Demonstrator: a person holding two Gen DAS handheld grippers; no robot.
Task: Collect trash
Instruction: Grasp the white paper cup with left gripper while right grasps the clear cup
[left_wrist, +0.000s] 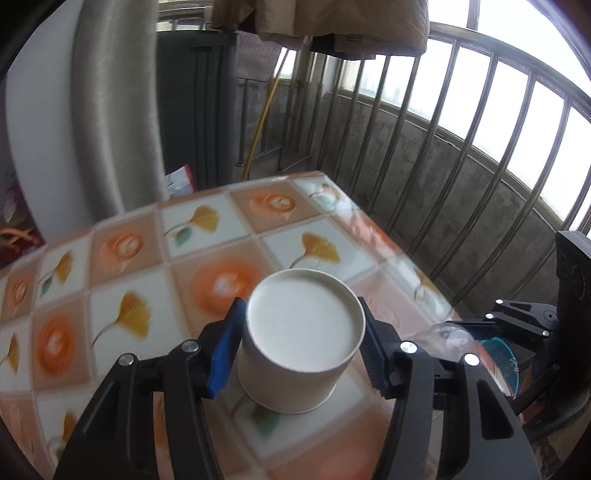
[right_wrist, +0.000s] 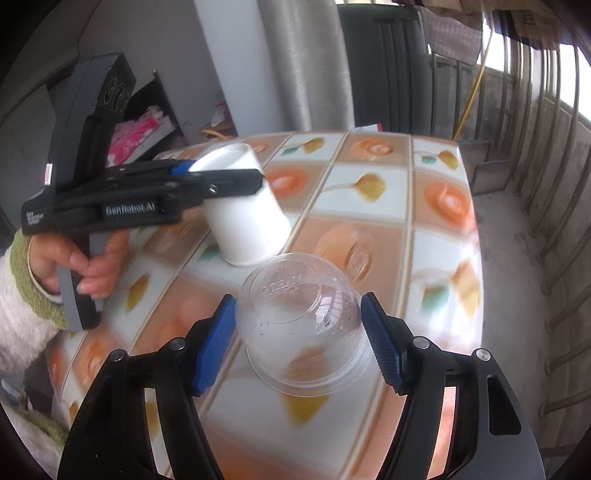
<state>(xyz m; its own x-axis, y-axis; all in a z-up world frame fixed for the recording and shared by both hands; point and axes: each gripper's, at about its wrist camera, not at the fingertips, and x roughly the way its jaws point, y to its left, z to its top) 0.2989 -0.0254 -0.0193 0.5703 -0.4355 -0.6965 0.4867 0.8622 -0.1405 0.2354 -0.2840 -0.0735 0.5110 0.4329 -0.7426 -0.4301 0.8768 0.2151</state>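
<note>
Item 1: paper cup (left_wrist: 303, 339), white, upside down on counter (left_wrist: 122, 302), base up. Left tongs (left_wrist: 301, 347) straddle it; blue pad on one side looks pressed to the wall, the other pad (left_wrist: 373, 354) just beside the rim w/ no clear gap. Can't tell if it's a firm pinch yet.

Item 2: clear cup (right_wrist: 301, 325), plastic, also inverted, just beside paper cup (right_wrist: 245, 210), nearer the counter edge. Right tongs (right_wrist: 299, 343) spread around it; thin gaps show both sides, pads not touching.

Item 3: hand (right_wrist: 85, 266) in fleecy sleeve, on left tool's grip, away from the paper cup.

Item 4: blue basket (left_wrist: 498, 358), beyond the counter edge from paper cup, low down; prob. the bin.

Risks, my read:
- Both cups light & thin; hard squeeze could crush or pop them out sideways.
- Tapered walls: grip near the base may slide off upward.
- Cups stand close; one tool could knock the other's cup.
- Clear cup looks wet/dirty inside; may drip on counter when lifted.
</note>
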